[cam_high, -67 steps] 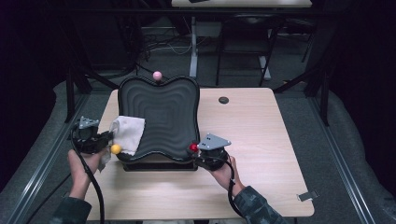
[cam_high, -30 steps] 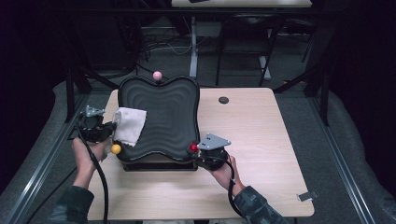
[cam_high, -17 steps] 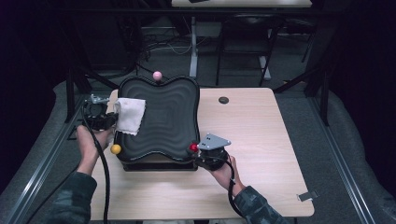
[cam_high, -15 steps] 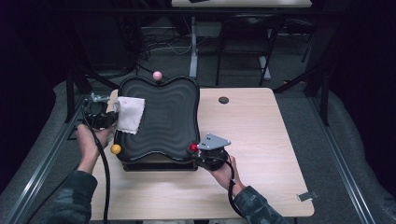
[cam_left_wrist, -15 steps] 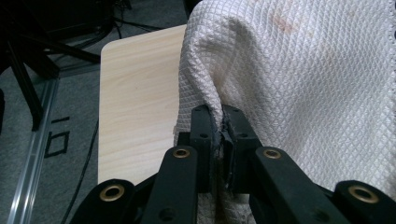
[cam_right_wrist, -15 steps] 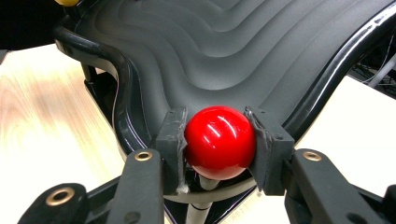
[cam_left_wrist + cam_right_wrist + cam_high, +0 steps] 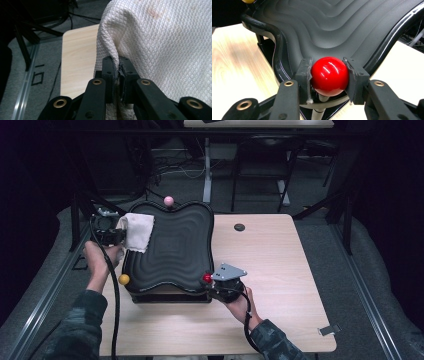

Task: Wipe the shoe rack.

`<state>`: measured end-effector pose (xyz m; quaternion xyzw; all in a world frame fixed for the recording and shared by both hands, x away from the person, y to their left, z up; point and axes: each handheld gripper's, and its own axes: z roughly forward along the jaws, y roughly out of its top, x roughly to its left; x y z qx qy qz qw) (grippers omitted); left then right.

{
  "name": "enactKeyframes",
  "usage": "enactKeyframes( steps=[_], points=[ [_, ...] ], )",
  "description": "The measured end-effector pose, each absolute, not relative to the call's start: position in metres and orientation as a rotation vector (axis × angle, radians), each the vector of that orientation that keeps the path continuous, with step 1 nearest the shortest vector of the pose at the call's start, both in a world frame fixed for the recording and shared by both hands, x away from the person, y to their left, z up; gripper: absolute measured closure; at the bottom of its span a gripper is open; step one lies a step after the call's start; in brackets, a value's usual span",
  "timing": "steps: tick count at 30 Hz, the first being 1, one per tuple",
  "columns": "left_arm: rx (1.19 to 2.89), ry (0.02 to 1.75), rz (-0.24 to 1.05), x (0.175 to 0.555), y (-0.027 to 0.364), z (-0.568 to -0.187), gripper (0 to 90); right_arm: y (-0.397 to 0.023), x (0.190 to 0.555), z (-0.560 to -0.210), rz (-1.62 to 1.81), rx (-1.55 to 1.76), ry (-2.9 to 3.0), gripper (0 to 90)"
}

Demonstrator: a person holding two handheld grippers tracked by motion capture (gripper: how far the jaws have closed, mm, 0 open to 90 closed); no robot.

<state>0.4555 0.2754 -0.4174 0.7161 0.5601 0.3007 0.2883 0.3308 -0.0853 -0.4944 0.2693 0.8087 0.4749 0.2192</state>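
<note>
A black rippled tray (image 7: 175, 250) stands on the wooden table, with ball knobs at its corners. My left gripper (image 7: 117, 234) is shut on a white quilted cloth (image 7: 138, 232) that lies over the tray's far left corner. In the left gripper view the jaws of that gripper (image 7: 117, 72) pinch a fold of the cloth (image 7: 165, 45). At the near right corner, my right gripper (image 7: 212, 281) is shut on the red knob (image 7: 207, 278). The right gripper view shows the gripper (image 7: 329, 75) with its pads pressed on both sides of the red knob (image 7: 329, 75), the tray (image 7: 332, 27) stretching away beyond it.
A yellow knob (image 7: 124, 279) sits at the tray's near left corner and a pink knob (image 7: 169, 200) at its far edge. A small black disc (image 7: 239, 227) lies on the table (image 7: 280, 270) to the right. Metal frame rails run along the floor on both sides.
My left gripper has carried the cloth from the tray's left edge toward its far left corner. The right gripper has stayed on the red knob.
</note>
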Motion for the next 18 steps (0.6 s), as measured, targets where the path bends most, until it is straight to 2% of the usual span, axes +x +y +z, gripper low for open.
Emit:
enactKeyframes(
  steps=[18],
  points=[
    [1.857, 1.538, 0.902, 0.492, 0.265, -0.393, 83.6, -0.085, 0.331, -0.495, 1.320, 0.744, 2.236, 60.3]
  ],
)
